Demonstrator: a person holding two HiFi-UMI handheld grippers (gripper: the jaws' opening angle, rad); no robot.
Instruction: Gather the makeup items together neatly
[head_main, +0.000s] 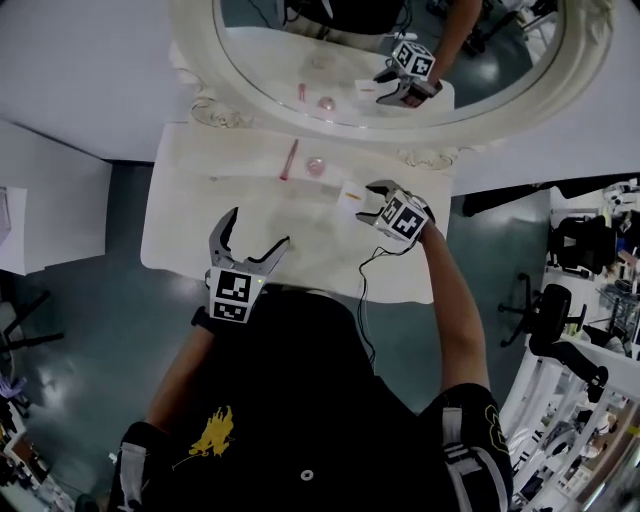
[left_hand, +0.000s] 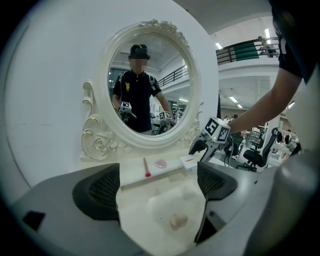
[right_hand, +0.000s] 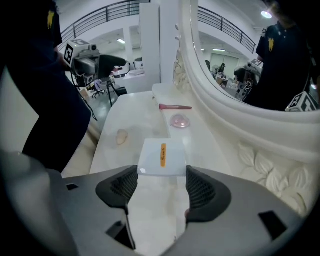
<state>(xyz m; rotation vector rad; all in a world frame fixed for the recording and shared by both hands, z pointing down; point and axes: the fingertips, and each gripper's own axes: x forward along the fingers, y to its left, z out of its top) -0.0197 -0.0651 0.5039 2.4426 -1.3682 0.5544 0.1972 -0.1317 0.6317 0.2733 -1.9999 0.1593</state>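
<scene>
**A:** Taking the mirror (left_hand: 165, 85) as the mark, how do things lie on the desk (head_main: 180, 230)?

**B:** Three items sit close together at the mirror's foot. The white box (right_hand: 162, 157) with the orange label is the largest. Next comes the pink brush (right_hand: 175, 106), whose long axis points roughly at the mirror. The round pink compact (right_hand: 179, 120) lies between the two.

**A:** And the grippers?

**B:** The right gripper (head_main: 367, 201) is tipped steeply down over the end of the box farther from the mirror. Its jaws stand about half apart. The box lies flat just past their tips, and as far as I can judge it is not pinched. The left gripper (head_main: 258, 228) hangs well back from the mirror, near the desk's front edge. Its jaws are spread wide with nothing in them.

**A:** So which item is the stray?

**B:** The small beige sponge (left_hand: 178, 220). It lies alone out on the open desk, well apart from the three at the mirror's foot, on the side away from the mirror.

**A:** Which hand is nearer to it?

**B:** The left, I'd say. The sponge sits almost straight ahead of its open jaws, on the line towards the mirror. A short reach towards the mirror should put the jaws around it. The sponge is a roundish lump with no long axis that I can see, so the wrist probably needs no turning.
</scene>
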